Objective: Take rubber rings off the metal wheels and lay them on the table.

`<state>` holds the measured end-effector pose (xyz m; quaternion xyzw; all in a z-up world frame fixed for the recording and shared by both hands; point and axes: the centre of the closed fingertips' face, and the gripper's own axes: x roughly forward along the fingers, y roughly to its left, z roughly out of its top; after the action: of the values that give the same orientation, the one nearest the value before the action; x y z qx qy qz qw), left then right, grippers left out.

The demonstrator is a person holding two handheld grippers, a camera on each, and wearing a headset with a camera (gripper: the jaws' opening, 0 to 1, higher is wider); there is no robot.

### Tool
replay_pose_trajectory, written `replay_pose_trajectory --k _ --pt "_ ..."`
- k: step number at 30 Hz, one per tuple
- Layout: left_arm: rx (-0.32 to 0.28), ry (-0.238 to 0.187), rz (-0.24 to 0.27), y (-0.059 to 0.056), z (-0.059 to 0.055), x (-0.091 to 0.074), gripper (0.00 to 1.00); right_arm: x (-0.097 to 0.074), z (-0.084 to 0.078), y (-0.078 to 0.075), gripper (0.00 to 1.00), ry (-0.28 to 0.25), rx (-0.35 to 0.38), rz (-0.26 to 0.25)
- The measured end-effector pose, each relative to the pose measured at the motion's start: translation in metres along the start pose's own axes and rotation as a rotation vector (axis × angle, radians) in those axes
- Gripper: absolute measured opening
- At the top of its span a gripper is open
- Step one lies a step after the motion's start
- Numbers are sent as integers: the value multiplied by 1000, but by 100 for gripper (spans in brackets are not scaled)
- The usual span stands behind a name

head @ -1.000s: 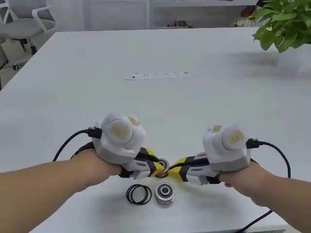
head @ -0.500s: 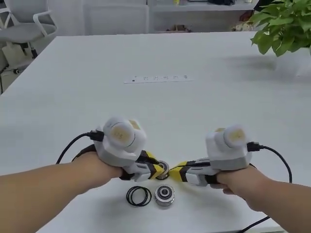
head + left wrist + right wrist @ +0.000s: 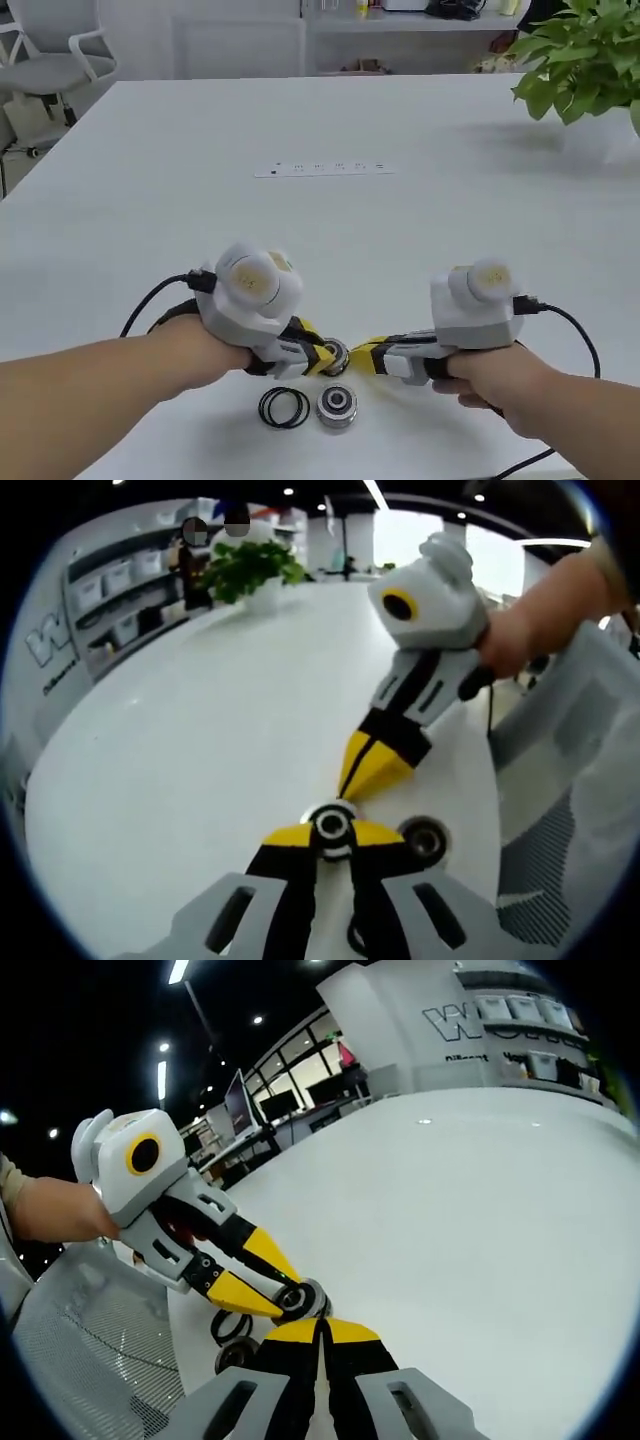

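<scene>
Near the front edge of the table [image 3: 330,250], a small metal wheel [image 3: 334,352] is held clamped between the yellow-tipped jaws of the left hand-held gripper [image 3: 322,354]. In the left gripper view the wheel is seen face-on, with one jaw tip on each side of it and its dark bore at the centre. Just to the right of this held wheel, the right hand-held gripper [image 3: 362,351] is pointed at it, tip towards tip. Its jaws are drawn in to a narrow point, and in the right gripper view the yellow tips are seen pressed side by side. The point is set right at the rim of the held wheel, but whether a ring or the wheel itself is touched or pinched cannot be told.

Just on the person's side of the held wheel, a second metal wheel [image 3: 337,403] is laid flat on the table. Nearer the person and to the left of the held wheel, black rubber rings [image 3: 284,407] are laid in an overlapping bunch beside that second wheel. Whether the two touch cannot be made out. Well beyond the held wheel, towards the middle of the table, a white power strip [image 3: 325,168] is set. Far beyond it and to the right, a green plant [image 3: 580,50] is seen.
</scene>
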<state>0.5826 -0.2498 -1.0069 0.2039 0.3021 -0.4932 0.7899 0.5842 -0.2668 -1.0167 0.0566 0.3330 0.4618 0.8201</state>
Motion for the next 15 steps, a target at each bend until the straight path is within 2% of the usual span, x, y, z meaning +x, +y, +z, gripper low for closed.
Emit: replay_pose_trajectory --k 2,4,12,15 --pt "1 3 3 0 0 0 12 -2 8 1 0 -41 55 16" --pt "2 5 5 -1 0 0 12 -1 6 2 0 -26 34 12" --pt "3 5 10 -4 0 0 12 -3 6 5 0 -38 104 18" --pt "4 6 13 -4 0 0 12 -3 6 7 0 -37 99 15"
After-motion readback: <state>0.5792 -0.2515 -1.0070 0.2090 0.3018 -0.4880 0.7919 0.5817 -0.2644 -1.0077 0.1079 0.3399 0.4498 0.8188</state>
